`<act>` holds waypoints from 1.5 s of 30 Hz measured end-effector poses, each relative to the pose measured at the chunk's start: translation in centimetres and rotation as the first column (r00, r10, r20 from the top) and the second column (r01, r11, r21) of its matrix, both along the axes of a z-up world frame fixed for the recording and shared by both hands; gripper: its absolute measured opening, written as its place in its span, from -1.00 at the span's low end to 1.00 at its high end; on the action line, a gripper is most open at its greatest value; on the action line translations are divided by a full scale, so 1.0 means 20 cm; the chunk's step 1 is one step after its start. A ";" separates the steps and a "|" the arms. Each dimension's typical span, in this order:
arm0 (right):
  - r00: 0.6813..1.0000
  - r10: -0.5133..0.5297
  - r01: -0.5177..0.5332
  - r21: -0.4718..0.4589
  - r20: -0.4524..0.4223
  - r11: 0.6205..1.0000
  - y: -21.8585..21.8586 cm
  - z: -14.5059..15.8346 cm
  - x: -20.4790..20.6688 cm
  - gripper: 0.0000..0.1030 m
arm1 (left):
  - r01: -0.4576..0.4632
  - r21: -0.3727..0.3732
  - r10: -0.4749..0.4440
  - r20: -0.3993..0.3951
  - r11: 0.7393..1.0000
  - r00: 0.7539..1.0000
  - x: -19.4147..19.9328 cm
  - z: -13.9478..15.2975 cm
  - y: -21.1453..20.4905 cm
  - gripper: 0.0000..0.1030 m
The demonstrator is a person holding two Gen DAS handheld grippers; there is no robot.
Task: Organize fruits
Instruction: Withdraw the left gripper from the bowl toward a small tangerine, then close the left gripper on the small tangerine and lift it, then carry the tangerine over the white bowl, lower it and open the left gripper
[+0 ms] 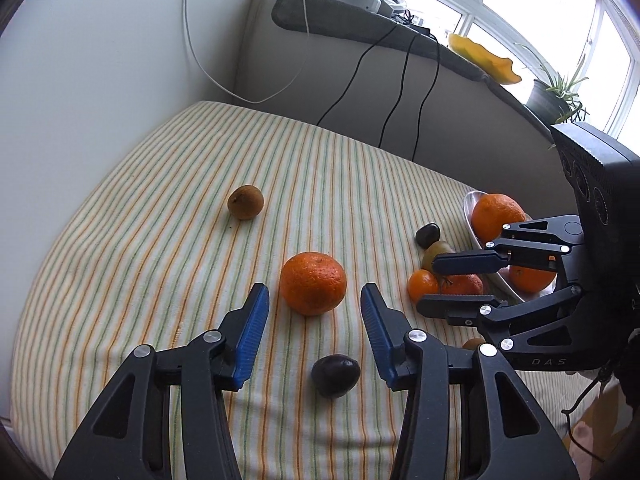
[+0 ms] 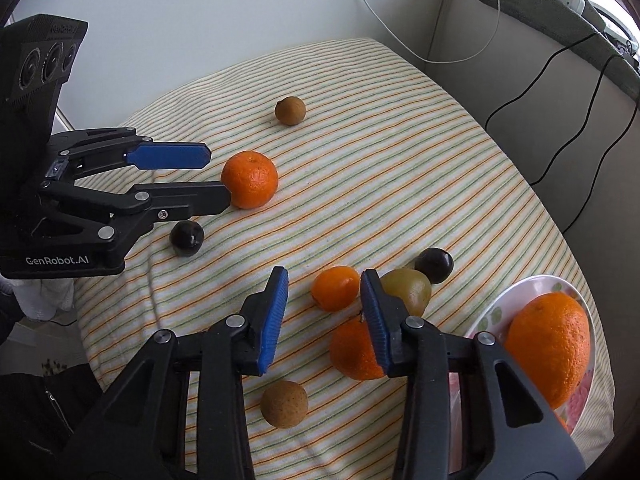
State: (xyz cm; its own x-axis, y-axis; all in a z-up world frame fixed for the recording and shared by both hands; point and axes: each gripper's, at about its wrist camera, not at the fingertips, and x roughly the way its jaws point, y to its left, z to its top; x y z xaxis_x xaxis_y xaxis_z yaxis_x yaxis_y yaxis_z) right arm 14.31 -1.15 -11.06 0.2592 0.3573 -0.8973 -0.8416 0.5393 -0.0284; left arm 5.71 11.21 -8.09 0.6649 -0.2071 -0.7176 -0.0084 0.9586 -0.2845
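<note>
Blue-padded left tool (image 1: 315, 304) hangs over a striped tabletop (image 1: 160, 220), jaws apart around nothing.
Dark plum (image 1: 335, 375) lies beneath it, a mandarin (image 1: 313, 283) just beyond; right tool (image 2: 324, 316), jaws apart and empty, hovers over a small orange (image 2: 335, 288); a plate (image 2: 486, 320) holds a large orange (image 2: 550, 342); white walls, cables and a bright window (image 1: 520, 0) behind.
</note>
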 end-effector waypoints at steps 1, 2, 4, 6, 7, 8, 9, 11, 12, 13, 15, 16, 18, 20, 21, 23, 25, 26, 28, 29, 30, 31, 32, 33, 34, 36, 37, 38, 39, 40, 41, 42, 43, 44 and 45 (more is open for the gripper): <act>1.000 0.005 -0.005 -0.008 -0.003 1.000 0.01 -0.01 0.01 -0.25 | 0.002 0.001 -0.002 -0.002 1.000 1.000 0.01 0.00 0.00 -0.10; 1.000 0.010 -0.010 -0.015 -0.005 1.000 0.02 -0.01 0.02 -0.25 | 0.003 0.002 -0.003 -0.004 1.000 1.000 0.02 0.00 0.00 -0.10; 1.000 0.020 -0.020 -0.033 -0.001 0.999 0.03 -0.02 0.02 -0.26 | 0.007 -0.001 -0.007 -0.010 1.000 1.000 0.03 -0.01 -0.01 -0.10; 1.000 0.030 -0.030 -0.049 0.003 0.998 0.05 -0.04 0.03 -0.26 | 0.014 -0.002 -0.014 -0.017 1.000 1.000 0.06 -0.02 -0.02 -0.10; 0.999 0.035 -0.034 -0.056 0.006 0.998 0.06 -0.04 0.04 -0.27 | 0.017 -0.002 -0.017 -0.020 1.000 1.000 0.06 -0.02 -0.02 -0.10; 0.999 0.038 -0.038 -0.063 0.008 0.997 0.07 -0.05 0.03 -0.29 | 0.019 -0.002 -0.019 -0.022 1.000 1.000 0.07 -0.03 -0.03 -0.10; 0.999 0.040 -0.039 -0.068 0.012 0.997 0.08 -0.05 0.03 -0.30 | 0.022 -0.003 -0.022 -0.025 1.000 0.999 0.07 -0.03 -0.03 -0.10; 0.999 0.045 -0.044 -0.078 0.018 0.996 0.09 -0.05 0.03 -0.33 | 0.023 -0.003 -0.023 -0.028 1.000 0.999 0.08 -0.04 -0.03 -0.10; 0.999 0.046 -0.044 -0.083 0.021 0.996 0.09 -0.06 0.03 -0.36 | 0.023 -0.002 -0.023 -0.029 1.000 0.999 0.08 -0.04 -0.04 -0.10; 0.999 0.046 -0.044 -0.089 0.027 0.995 0.10 -0.06 0.02 -0.42 | 0.021 0.000 -0.021 -0.032 1.000 0.999 0.09 -0.04 -0.04 -0.10; 0.998 0.048 -0.045 -0.095 0.031 0.994 0.10 -0.06 0.03 -0.43 | 0.018 0.003 -0.018 -0.038 1.000 0.999 0.10 -0.04 -0.04 -0.11; 0.998 0.048 -0.045 -0.095 0.031 0.994 0.10 -0.06 0.03 -0.43 | 0.019 0.004 -0.018 -0.040 1.000 0.999 0.11 -0.05 -0.04 -0.12; 0.998 0.048 -0.044 -0.096 0.035 0.994 0.10 -0.06 0.03 -0.44 | 0.016 0.008 -0.016 -0.043 1.000 0.999 0.11 -0.05 -0.05 -0.16; 0.998 0.046 -0.042 -0.096 0.039 0.994 0.10 -0.06 0.03 -0.44 | 0.012 0.007 -0.012 -0.050 1.000 0.999 0.12 -0.07 -0.04 -0.25; 0.998 0.045 -0.041 -0.095 0.040 0.995 0.10 -0.06 0.03 -0.44 | 0.010 -0.001 -0.010 -0.050 1.000 0.999 0.11 -0.08 -0.03 -0.25; 0.998 0.041 -0.038 -0.088 0.038 0.995 0.10 -0.05 0.01 -0.44 | 0.010 -0.003 -0.010 -0.046 1.000 0.999 0.11 -0.08 -0.03 -0.25; 0.999 0.035 -0.032 -0.077 0.034 0.996 0.09 -0.04 0.00 -0.45 | 0.009 0.002 -0.009 -0.042 1.000 0.999 0.10 -0.07 -0.03 -0.26; 0.999 0.031 -0.029 -0.073 0.034 0.997 0.08 -0.04 0.00 -0.45 | 0.008 0.003 -0.008 -0.042 1.000 0.999 0.10 -0.07 -0.03 -0.26; 0.999 0.025 -0.023 -0.062 0.034 0.998 0.07 -0.02 0.00 -0.45 | 0.006 0.002 -0.006 -0.038 1.000 0.999 0.10 -0.07 -0.03 -0.26; 0.999 0.022 -0.020 -0.055 0.032 0.998 0.07 -0.02 0.00 -0.45 | 0.003 -0.001 -0.003 -0.036 1.000 0.999 0.09 -0.07 -0.03 -0.26; 0.999 0.017 -0.015 -0.047 0.030 0.999 0.06 -0.01 0.00 -0.45 | 0.000 -0.005 0.000 -0.034 1.000 0.999 0.08 -0.06 -0.03 -0.26; 1.000 0.012 -0.011 -0.039 0.029 0.999 0.05 0.00 -0.01 -0.45 | -0.001 -0.008 0.001 -0.033 1.000 0.999 0.08 -0.06 -0.03 -0.26; 1.000 0.008 -0.008 -0.031 0.028 0.999 0.04 0.01 -0.01 -0.45 | -0.001 -0.011 0.001 -0.031 1.000 1.000 0.07 -0.06 -0.03 -0.26; 1.000 0.003 -0.002 -0.023 0.029 1.000 0.04 0.02 -0.01 -0.45 | -0.001 -0.013 0.000 -0.029 1.000 1.000 0.06 -0.05 -0.03 -0.26; 1.000 -0.002 0.002 -0.013 0.027 1.000 0.03 0.04 -0.01 -0.45 | 0.000 -0.016 0.000 -0.025 1.000 1.000 0.06 -0.05 -0.03 -0.26; 1.000 -0.016 0.016 0.011 0.024 1.000 -0.01 0.07 -0.02 -0.45 | 0.005 -0.019 -0.005 -0.017 1.000 1.000 0.04 -0.03 -0.04 -0.26; 0.999 -0.022 0.021 0.021 0.024 1.000 -0.02 0.08 -0.02 -0.45 | 0.008 -0.018 -0.008 -0.012 1.000 1.000 0.04 -0.01 -0.05 -0.26; 0.999 -0.027 0.027 0.030 0.025 0.999 -0.04 0.09 -0.03 -0.45 | 0.011 -0.019 -0.011 -0.006 1.000 1.000 0.04 0.00 -0.06 -0.26; 0.999 -0.032 0.031 0.038 0.028 0.999 -0.05 0.11 -0.03 -0.45 | 0.015 -0.020 -0.015 -0.001 1.000 1.000 0.03 0.01 -0.07 -0.26; 0.999 -0.036 0.034 0.047 0.030 0.998 -0.06 0.12 -0.03 -0.45 | 0.019 -0.021 -0.019 0.006 1.000 1.000 0.03 0.03 -0.08 -0.26; 0.999 -0.041 0.039 0.056 0.031 0.998 -0.08 0.14 -0.04 -0.45 | 0.022 -0.020 -0.022 0.011 1.000 1.000 0.02 0.04 -0.09 -0.26; 0.998 -0.046 0.043 0.067 0.032 0.997 -0.09 0.16 -0.04 -0.45 | 0.027 -0.021 -0.026 0.016 0.999 1.000 0.02 0.05 -0.10 -0.26; 0.998 -0.050 0.048 0.077 0.034 0.996 -0.11 0.17 -0.04 -0.45 | 0.033 -0.021 -0.032 0.021 0.999 0.999 0.02 0.06 -0.11 -0.26; 0.998 -0.056 0.052 0.085 0.038 0.995 -0.12 0.19 -0.04 -0.45 | 0.040 -0.021 -0.039 0.026 0.999 0.999 0.02 0.07 -0.13 -0.26; 0.997 -0.063 0.059 0.095 0.040 0.994 -0.15 0.21 -0.04 -0.45 | 0.047 -0.021 -0.046 0.030 0.999 0.998 0.01 0.09 -0.15 -0.26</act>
State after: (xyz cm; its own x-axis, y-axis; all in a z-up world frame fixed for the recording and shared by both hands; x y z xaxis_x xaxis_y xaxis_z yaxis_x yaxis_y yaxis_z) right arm 13.44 -4.07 -6.89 0.3208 0.4220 -0.8479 -0.8062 0.5915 -0.0106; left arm 6.00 8.24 -6.36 0.6751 -0.2537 -0.6928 0.0451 0.9514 -0.3046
